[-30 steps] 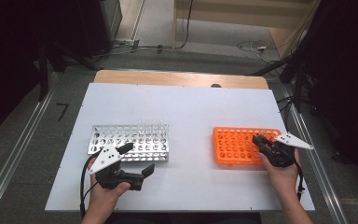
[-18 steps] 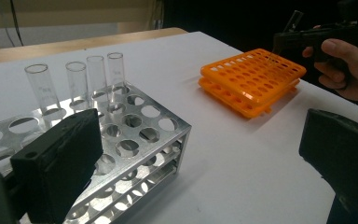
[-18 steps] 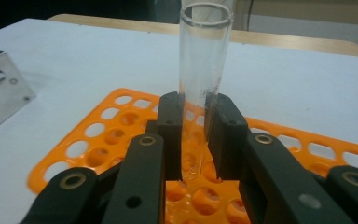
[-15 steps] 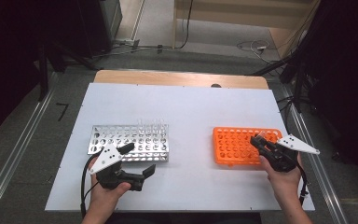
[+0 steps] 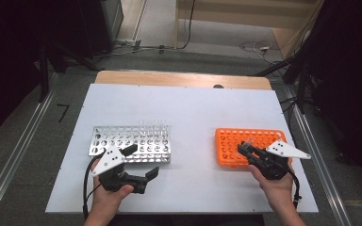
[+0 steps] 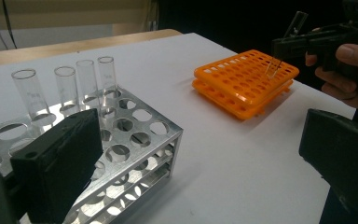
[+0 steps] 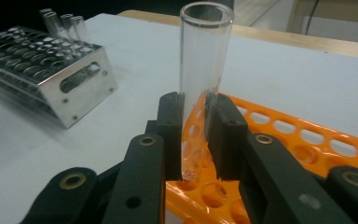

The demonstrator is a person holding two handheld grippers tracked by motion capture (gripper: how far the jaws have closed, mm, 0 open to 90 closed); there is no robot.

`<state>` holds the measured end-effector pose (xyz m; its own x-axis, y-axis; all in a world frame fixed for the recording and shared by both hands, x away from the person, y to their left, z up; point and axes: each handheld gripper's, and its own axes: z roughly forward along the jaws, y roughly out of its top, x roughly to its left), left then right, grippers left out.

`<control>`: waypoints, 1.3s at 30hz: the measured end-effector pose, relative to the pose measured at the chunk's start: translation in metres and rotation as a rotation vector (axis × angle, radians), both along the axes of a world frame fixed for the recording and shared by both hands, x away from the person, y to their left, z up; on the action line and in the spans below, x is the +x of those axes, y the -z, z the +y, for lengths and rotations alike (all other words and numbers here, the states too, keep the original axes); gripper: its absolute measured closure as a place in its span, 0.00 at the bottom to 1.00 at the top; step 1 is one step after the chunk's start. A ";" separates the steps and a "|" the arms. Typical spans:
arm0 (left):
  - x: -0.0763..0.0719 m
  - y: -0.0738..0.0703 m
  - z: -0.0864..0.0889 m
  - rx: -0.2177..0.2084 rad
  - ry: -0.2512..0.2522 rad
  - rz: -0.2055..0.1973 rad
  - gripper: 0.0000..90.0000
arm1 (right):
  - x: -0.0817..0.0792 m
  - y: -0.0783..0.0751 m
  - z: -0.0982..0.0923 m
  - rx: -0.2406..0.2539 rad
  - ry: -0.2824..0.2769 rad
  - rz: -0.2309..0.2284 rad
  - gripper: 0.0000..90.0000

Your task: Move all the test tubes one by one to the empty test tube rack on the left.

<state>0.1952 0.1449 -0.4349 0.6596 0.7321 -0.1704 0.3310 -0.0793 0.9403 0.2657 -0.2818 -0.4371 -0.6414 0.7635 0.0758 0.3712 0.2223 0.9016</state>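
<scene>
On the white table (image 5: 193, 108), a clear glass test tube (image 7: 203, 70) stands upright, clamped in the right gripper (image 7: 196, 140) just above the orange rack (image 5: 231, 141). The left gripper (image 5: 141, 162) hovers wide open beside the metal rack (image 5: 118, 141), which holds four tubes (image 6: 65, 86).

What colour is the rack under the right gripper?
Orange; the rack shows best in the left gripper view, beneath the right gripper.
</scene>
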 end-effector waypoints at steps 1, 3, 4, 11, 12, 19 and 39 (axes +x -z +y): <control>0.000 0.000 -0.001 -0.002 0.001 -0.001 0.00 | -0.001 0.000 0.003 0.000 -0.012 0.003 0.82; 0.000 -0.001 -0.002 0.000 0.003 -0.002 0.00 | -0.004 0.000 0.010 -0.002 -0.040 0.008 0.82; 0.000 -0.001 -0.002 -0.002 0.004 -0.002 0.00 | -0.005 0.000 0.012 -0.001 -0.049 0.007 0.82; -0.001 -0.003 -0.008 -0.011 0.018 -0.009 0.00 | -0.013 0.001 0.031 -0.006 -0.119 0.016 0.82; -0.001 -0.004 -0.009 -0.015 0.021 -0.009 0.00 | -0.015 0.001 0.034 -0.008 -0.129 0.017 0.82; -0.002 -0.005 -0.015 -0.014 0.039 -0.012 0.00 | -0.024 0.003 0.055 -0.010 -0.208 0.028 0.82; -0.003 -0.009 -0.056 -0.020 0.104 0.003 0.11 | -0.043 0.011 0.102 -0.047 -0.352 0.040 0.82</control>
<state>0.1921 0.0892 -0.4259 0.7312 0.6562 -0.1864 0.3251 -0.0950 0.9409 0.2228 -0.1800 -0.4486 -0.8629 0.4996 0.0763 0.2992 0.3833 0.8738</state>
